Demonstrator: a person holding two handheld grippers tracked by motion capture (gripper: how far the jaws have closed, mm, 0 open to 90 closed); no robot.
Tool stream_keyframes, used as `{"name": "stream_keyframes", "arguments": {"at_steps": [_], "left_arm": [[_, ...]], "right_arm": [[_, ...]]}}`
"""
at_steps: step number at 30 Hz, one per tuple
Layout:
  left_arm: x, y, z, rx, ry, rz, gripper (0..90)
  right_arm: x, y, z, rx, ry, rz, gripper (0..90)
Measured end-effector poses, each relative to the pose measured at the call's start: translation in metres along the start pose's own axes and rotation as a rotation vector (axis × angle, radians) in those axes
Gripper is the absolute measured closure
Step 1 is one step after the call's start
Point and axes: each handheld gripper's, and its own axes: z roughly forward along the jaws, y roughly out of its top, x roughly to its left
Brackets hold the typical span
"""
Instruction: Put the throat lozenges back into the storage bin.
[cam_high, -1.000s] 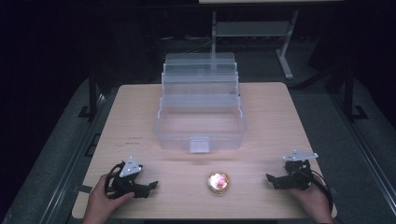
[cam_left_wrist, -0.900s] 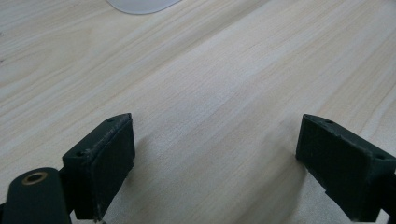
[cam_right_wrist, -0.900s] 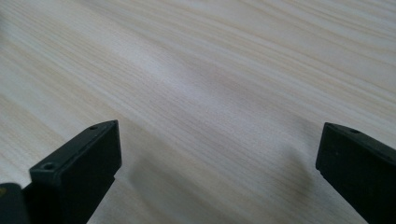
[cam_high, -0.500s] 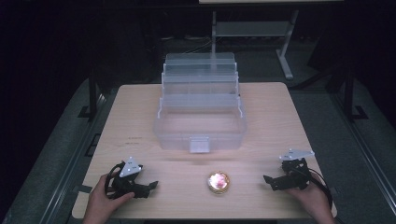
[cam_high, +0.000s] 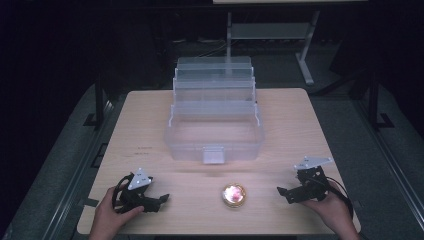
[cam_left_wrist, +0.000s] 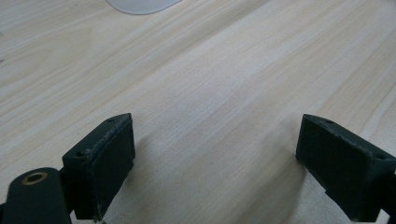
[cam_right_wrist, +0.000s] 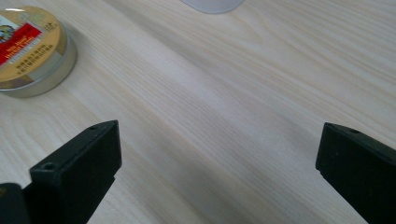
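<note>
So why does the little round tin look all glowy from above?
In the high view, glare washes out the round tin's lid, and the room around the table is dark. In the right gripper view the tin is evenly lit, its red label sharp enough to see.

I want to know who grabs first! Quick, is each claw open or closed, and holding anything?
Left claw: open, holding nothing, resting over bare table.
Right claw: open, holding nothing; the round tin lies apart from it.

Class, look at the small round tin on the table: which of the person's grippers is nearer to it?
Right. The right gripper sits just right of the round tin; the left gripper lies farther off, to its left. Both are open.
</note>
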Motion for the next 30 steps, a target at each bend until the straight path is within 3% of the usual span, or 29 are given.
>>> {"name": "stream_keyframes", "arguments": {"at_steps": [30], "left_arm": [[0.0,0.0,0.0,-0.003,0.0,-0.004,10.8]], "right_arm": [[0.025,0.025,0.005,0.005,0.059,-0.086,0.0]]}}
